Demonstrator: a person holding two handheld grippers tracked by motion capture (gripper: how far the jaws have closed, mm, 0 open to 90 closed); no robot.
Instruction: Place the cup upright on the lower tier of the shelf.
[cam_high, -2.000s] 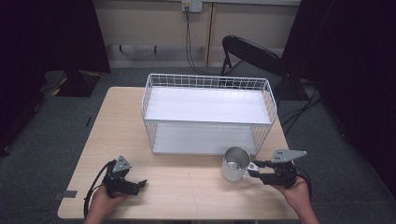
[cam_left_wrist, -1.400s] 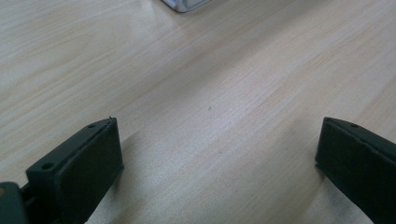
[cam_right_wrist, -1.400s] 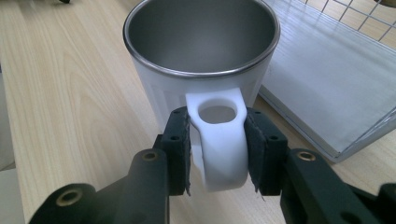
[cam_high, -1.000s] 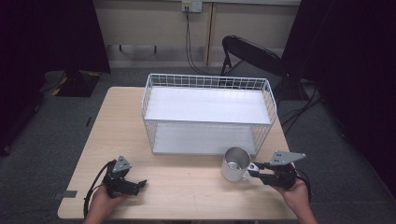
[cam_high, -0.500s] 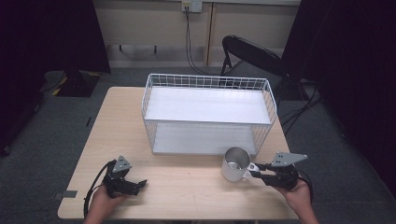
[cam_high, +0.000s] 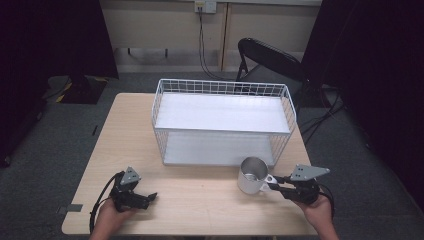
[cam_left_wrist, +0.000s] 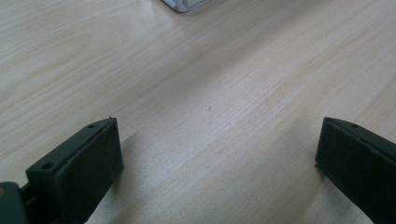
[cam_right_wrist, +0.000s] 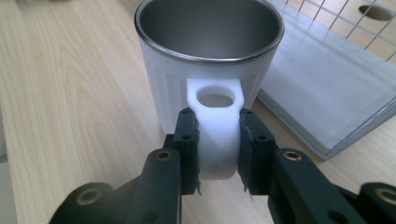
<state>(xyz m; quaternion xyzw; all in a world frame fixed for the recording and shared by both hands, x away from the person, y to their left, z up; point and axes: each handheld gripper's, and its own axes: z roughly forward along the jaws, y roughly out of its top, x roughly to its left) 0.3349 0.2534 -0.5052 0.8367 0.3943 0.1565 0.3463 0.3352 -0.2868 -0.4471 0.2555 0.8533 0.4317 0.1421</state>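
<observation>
A: What has the right tool (cam_right_wrist: 218, 149) got?
B: Its jaws pinch the white handle of the mug (cam_high: 251, 175), which stands upright on the counter (cam_high: 200, 200) just in front of the wire basket (cam_high: 223, 122).
A: And the left tool (cam_high: 150, 196)?
B: Jaws wide apart, holding nothing, low over bare counter near the front left.

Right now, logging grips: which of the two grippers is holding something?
The right gripper, shut on the white cup's handle; the left gripper is open over bare table.
</observation>
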